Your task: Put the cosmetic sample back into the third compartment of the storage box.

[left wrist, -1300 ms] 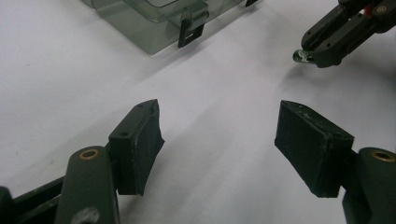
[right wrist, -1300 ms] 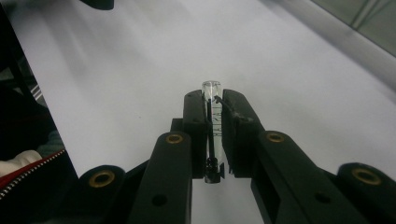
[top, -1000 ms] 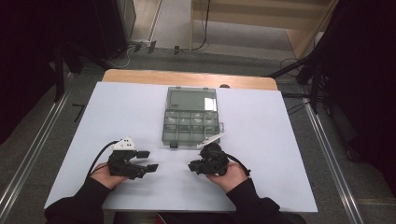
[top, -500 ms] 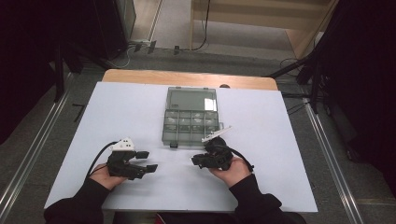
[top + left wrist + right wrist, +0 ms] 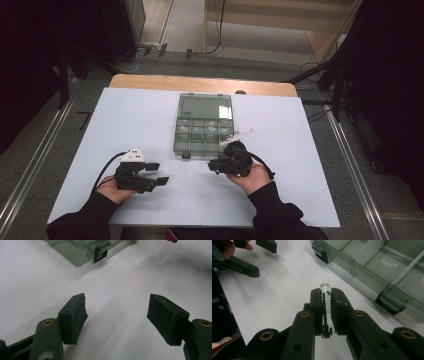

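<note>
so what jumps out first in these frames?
The right gripper is clamped on a small clear glass tube with printed markings, held over the white table just in front of the open compartment box. That smoky clear box sits at the table's middle, lid folded back, latches toward the person. The left gripper hangs open over bare table, nothing between its pads.
</note>
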`<state>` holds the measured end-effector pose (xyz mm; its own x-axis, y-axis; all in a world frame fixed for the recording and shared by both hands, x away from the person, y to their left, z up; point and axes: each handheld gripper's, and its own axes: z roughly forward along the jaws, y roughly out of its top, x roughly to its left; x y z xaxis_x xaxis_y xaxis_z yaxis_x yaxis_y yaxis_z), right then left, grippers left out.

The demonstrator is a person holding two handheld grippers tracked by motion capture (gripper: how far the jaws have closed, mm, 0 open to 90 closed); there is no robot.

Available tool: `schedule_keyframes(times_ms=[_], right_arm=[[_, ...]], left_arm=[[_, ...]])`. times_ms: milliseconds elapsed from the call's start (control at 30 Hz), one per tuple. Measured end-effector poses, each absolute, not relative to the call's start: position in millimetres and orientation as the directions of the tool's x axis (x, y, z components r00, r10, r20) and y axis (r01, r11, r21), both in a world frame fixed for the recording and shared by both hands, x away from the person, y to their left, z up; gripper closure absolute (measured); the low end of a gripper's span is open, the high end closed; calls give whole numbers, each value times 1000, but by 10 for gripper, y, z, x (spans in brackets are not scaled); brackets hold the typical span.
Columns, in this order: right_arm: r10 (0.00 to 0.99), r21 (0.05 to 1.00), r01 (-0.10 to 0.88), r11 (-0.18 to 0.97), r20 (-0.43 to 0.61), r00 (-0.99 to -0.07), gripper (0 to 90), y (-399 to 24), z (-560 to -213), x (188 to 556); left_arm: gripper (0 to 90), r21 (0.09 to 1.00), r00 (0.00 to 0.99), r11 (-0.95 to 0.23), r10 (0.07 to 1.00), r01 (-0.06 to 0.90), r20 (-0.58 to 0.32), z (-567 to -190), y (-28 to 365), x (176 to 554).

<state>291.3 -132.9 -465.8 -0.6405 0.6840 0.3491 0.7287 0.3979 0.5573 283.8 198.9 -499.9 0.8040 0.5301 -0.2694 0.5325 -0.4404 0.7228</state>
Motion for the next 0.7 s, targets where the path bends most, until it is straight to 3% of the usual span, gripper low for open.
schedule_keyframes(times_ms=[700], right_arm=[[688,584,734,346,374,-622,824,-1402,-4509,3088]], left_arm=[[307,722,802,-439,531,535,-273,-5005,1998,2852]])
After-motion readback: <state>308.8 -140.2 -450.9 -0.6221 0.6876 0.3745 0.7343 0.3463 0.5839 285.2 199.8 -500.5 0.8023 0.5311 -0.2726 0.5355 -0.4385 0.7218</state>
